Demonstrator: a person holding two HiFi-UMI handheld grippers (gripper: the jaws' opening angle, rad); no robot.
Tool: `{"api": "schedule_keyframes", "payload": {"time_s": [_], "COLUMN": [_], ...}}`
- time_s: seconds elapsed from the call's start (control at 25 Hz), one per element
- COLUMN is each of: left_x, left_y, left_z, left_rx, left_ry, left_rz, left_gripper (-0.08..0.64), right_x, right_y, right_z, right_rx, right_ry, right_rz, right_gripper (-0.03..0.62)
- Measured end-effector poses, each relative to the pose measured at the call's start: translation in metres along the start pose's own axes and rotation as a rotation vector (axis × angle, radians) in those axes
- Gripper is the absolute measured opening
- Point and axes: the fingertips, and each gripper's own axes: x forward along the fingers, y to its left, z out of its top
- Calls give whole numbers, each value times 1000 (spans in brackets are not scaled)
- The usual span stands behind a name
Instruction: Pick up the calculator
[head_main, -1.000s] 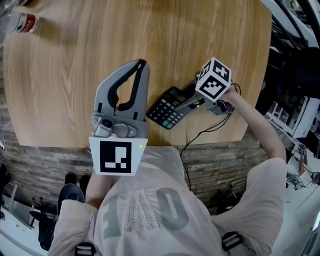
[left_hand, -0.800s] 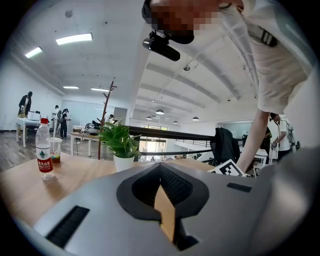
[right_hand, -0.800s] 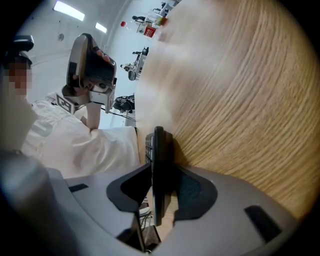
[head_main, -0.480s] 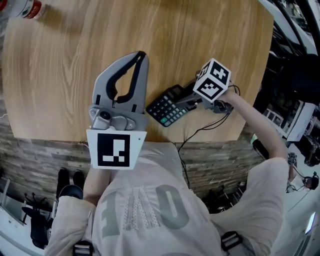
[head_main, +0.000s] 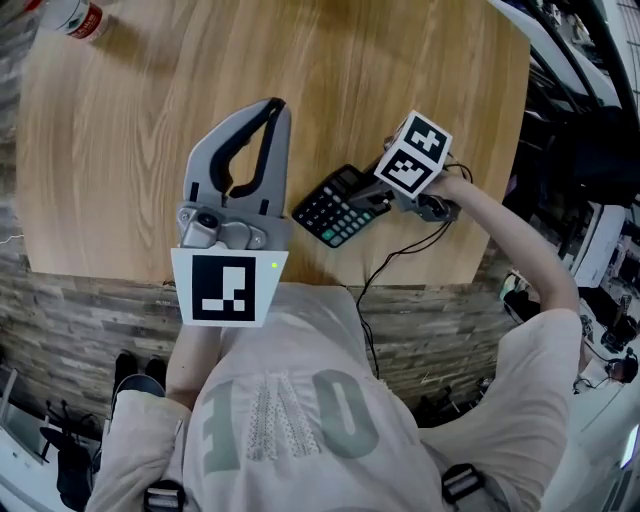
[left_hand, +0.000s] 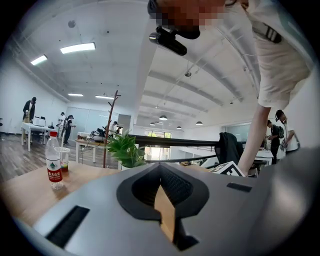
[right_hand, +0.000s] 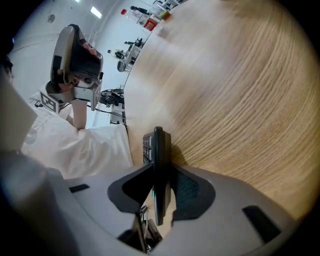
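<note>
the calculator (head_main: 330, 210) is sitting near the table's (head_main: 150, 110) front edge; the bottle (head_main: 85, 18) is standing at its far left corner.

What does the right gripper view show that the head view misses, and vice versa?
Only the right gripper view: the calculator edge-on between the right gripper's closing jaws, with a pad against each face. Only the head view: that gripper's marker cube and the black cable hanging past the table's near edge. Both: the calculator, the wooden table, the empty left gripper, and a red-labelled bottle at the table's far side.
</note>
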Motion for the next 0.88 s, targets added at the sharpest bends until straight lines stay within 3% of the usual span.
{"api": "schedule_keyframes", "payload": {"time_s": [0.2,0.52,0.72,0.88], "left_x": [-13,-25,-36,-41], "left_y": [8,-3,-12,-21], "left_z": [16,52,80,103], "left_rx": [-1,97,125,123], "left_ry": [-31,-88,-131,-163], "left_rz": [33,6,-2,-11], "left_gripper": [9,9,9,9], "right_x": [-31,-140,-199,-243], "right_y": [-3,9,49,90], "right_z": [19,58,67,58], "right_rx": [44,44,38,48], "right_ry": [-113,-488,-785,-1085], "right_rz": [-132,-411,-535,-678], "right_gripper": [111,110,110,110]}}
